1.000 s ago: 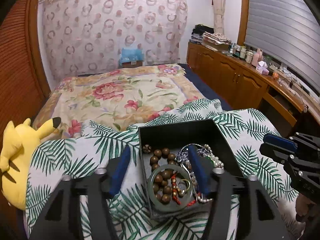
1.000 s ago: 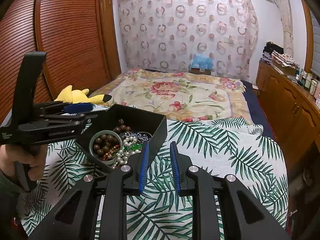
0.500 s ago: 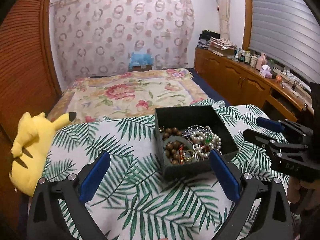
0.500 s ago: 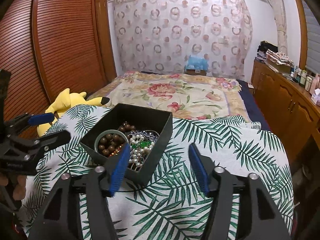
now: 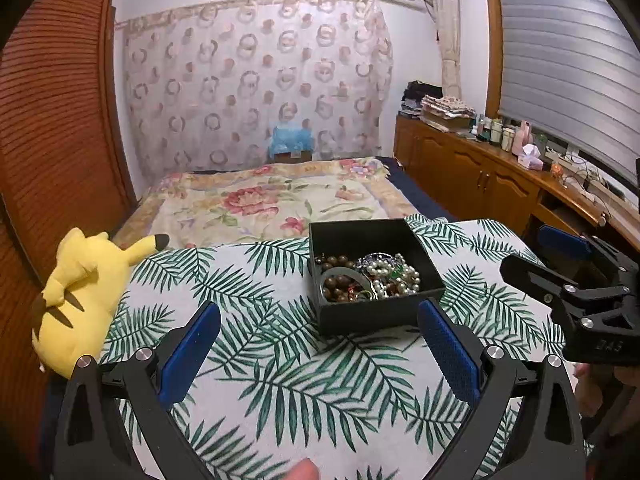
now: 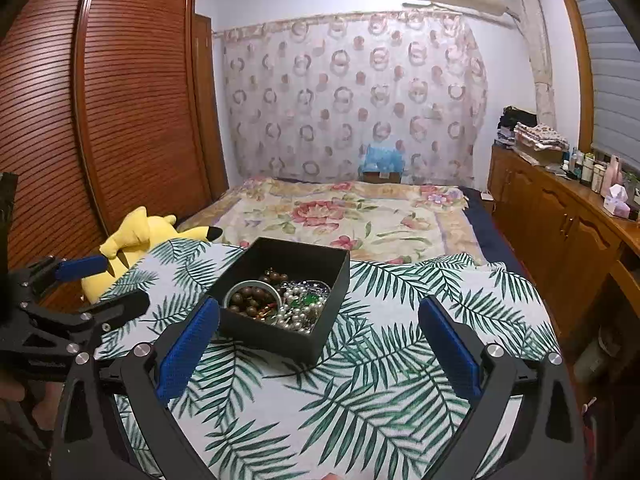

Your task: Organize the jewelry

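A black open box (image 5: 380, 314) sits on the palm-leaf cloth and holds a heap of jewelry (image 5: 370, 278): brown wooden beads, a green bangle, white pearls. The box also shows in the right wrist view (image 6: 276, 338), with the jewelry (image 6: 280, 300) inside. My left gripper (image 5: 320, 344) is wide open and empty, held back from the box's near side. My right gripper (image 6: 320, 344) is wide open and empty, a little to the right of the box. The right gripper (image 5: 568, 276) also shows in the left wrist view, and the left gripper (image 6: 92, 284) in the right wrist view.
A yellow plush toy (image 5: 84, 292) lies at the cloth's left edge by the wooden wardrobe (image 6: 100, 120). A floral bedspread (image 5: 272, 204) lies beyond the box. A wooden cabinet (image 5: 480, 184) with bottles runs along the right wall.
Both grippers have pulled back and up from the box and opened wide. The right one was nearly shut a second ago. The jewelry stays in the box.
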Motion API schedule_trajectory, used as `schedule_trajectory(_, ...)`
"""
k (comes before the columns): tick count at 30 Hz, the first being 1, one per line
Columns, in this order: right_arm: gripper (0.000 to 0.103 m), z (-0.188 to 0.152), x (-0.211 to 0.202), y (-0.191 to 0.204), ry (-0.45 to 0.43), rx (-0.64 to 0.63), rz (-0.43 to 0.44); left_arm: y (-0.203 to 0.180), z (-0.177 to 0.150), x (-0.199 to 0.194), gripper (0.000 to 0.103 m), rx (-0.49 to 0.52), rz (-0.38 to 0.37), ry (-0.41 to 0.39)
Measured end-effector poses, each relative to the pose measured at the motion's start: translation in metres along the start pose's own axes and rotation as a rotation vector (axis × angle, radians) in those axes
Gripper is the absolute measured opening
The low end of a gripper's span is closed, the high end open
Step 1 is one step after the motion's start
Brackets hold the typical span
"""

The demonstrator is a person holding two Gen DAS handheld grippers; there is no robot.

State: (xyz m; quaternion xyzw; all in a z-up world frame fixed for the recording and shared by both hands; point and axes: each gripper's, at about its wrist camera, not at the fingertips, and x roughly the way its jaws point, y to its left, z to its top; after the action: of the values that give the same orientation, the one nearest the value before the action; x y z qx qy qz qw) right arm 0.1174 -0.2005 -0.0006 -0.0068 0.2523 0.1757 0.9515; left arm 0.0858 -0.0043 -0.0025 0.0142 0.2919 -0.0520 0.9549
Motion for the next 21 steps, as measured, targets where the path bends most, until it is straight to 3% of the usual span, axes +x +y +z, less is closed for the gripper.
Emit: schedule_trajectory(21, 0.1, -0.017, -0.023, 0.001, -0.022, 0.028, -0.033, -0.001, -0.015, -0.011, 0.095, -0.017, 0.001, 0.001)
